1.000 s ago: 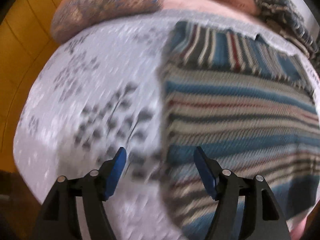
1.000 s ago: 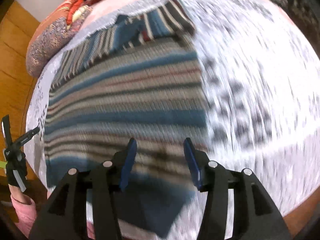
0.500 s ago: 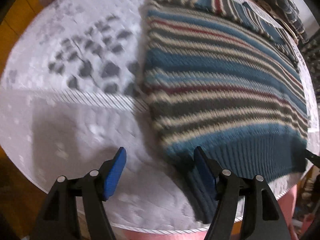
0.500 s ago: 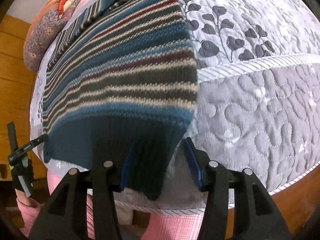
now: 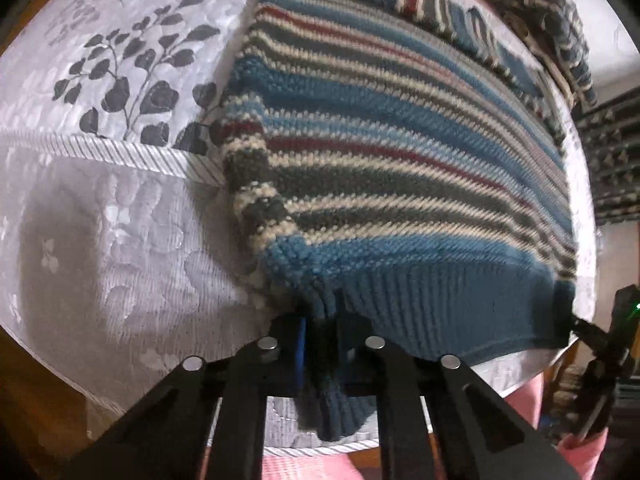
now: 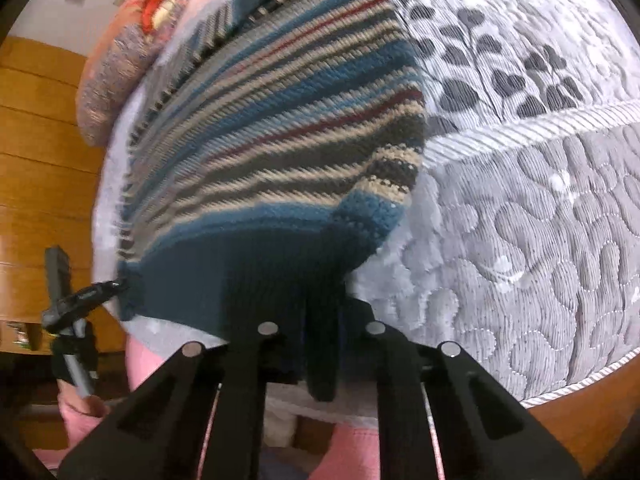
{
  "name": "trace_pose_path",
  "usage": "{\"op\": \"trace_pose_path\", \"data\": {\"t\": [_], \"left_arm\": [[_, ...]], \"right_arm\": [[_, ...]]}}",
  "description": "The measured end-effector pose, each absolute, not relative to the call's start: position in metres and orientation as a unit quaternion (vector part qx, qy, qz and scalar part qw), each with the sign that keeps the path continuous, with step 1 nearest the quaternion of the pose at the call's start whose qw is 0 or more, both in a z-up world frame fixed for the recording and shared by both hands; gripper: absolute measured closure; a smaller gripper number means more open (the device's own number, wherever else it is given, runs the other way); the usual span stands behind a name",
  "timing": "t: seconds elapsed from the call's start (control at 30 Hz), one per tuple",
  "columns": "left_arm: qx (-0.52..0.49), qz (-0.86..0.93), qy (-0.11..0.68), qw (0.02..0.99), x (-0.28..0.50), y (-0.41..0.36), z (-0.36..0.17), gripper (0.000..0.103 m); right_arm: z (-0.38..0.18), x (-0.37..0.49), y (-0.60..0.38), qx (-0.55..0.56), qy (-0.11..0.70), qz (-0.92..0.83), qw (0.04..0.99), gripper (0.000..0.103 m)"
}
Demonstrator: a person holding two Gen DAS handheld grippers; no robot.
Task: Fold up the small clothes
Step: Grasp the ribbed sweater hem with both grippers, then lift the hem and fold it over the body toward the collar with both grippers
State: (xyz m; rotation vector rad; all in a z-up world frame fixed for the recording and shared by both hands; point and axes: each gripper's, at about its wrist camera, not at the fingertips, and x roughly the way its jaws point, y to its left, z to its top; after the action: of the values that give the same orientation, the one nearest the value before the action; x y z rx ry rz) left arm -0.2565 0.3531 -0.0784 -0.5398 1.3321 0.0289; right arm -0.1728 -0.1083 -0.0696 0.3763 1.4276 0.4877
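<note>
A striped knit sweater (image 5: 400,168) in blue, cream, grey and red lies flat on the bed, its dark blue ribbed hem (image 5: 452,308) at the near edge. My left gripper (image 5: 320,328) is shut on the hem's left corner. In the right wrist view the same sweater (image 6: 280,128) fills the middle, and my right gripper (image 6: 322,320) is shut on the hem's right corner (image 6: 320,344). Each gripper shows at the edge of the other's view: the right gripper (image 5: 600,344) and the left gripper (image 6: 76,304).
A grey quilted bedspread (image 5: 104,240) with a dark leaf print (image 6: 500,76) covers the bed. A patterned pillow (image 6: 116,76) lies at the far left, other knitwear (image 5: 560,32) at the far right. Wooden panelling (image 6: 36,160) flanks the bed. Pink cloth (image 6: 356,448) hangs below the edge.
Both grippers moved down to the sweater's near hem and went from open to shut on its two corners.
</note>
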Motion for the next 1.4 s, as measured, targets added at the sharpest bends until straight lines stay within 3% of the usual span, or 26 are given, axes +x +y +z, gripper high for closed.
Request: {"op": "trace_pose_path", "data": {"t": [0.4, 0.87, 1.1, 1.2, 1.33, 1.4], "left_arm": [[-0.302, -0.009, 0.528, 0.794, -0.193, 0.391, -0.032, 0.093], [-0.411, 0.0, 0.529, 0.742, -0.124, 0.436, -0.106, 0.089], [-0.489, -0.046, 0.498, 0.715, -0.144, 0.465, -0.096, 0.077], [-0.462, -0.025, 0.479, 0.746, -0.159, 0.481, -0.073, 0.064], [-0.42, -0.011, 0.466, 0.779, -0.167, 0.492, -0.049, 0.063], [-0.374, -0.004, 0.473, 0.798, -0.162, 0.485, -0.04, 0.063]], "right_arm": [[-0.021, -0.101, -0.111, 0.255, 0.595, 0.263, 0.715, 0.095], [-0.084, 0.006, -0.105, 0.312, 0.643, 0.214, 0.666, 0.094], [-0.083, 0.01, -0.125, 0.329, 0.644, 0.211, 0.657, 0.08], [-0.068, 0.004, -0.137, 0.295, 0.638, 0.194, 0.684, 0.073], [-0.048, -0.003, -0.142, 0.239, 0.624, 0.191, 0.719, 0.073], [-0.036, -0.003, -0.134, 0.206, 0.615, 0.205, 0.733, 0.067]]}}
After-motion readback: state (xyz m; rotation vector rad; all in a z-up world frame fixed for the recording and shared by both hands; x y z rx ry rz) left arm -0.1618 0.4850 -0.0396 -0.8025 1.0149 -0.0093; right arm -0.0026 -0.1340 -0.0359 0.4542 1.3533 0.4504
